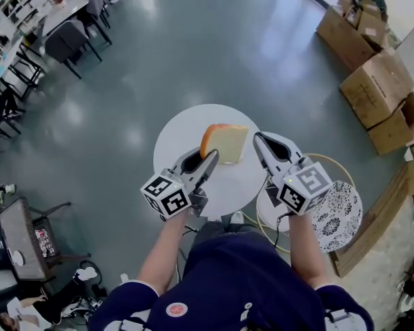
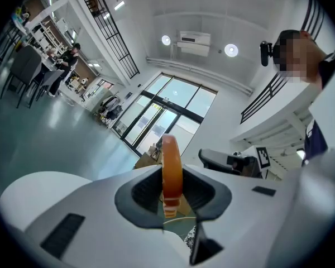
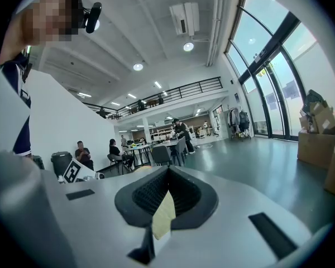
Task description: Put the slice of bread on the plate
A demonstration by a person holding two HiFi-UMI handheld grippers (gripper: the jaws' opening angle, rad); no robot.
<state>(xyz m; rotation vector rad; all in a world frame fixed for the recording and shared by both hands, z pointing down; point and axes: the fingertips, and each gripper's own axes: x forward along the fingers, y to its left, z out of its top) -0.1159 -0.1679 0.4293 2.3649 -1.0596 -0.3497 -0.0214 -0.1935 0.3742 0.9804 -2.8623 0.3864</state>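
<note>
A slice of bread (image 1: 226, 143), pale with an orange-brown crust, hangs in the air over the round white table (image 1: 183, 133). My left gripper (image 1: 212, 157) is shut on its lower left edge. In the left gripper view the slice (image 2: 171, 169) stands edge-on between the jaws. My right gripper (image 1: 257, 138) reaches the slice's right edge. In the right gripper view a pale corner of the bread (image 3: 163, 216) sits pinched between the jaws of the right gripper (image 3: 166, 197). The black-and-white patterned plate (image 1: 338, 216) lies low at the right, under my right hand.
The plate rests on a second small round surface with a thin yellowish hoop (image 1: 331, 161) around it. Cardboard boxes (image 1: 376, 81) stand at the far right, with a wooden board (image 1: 372, 219) beside the plate. Chairs and desks (image 1: 69, 36) line the far left.
</note>
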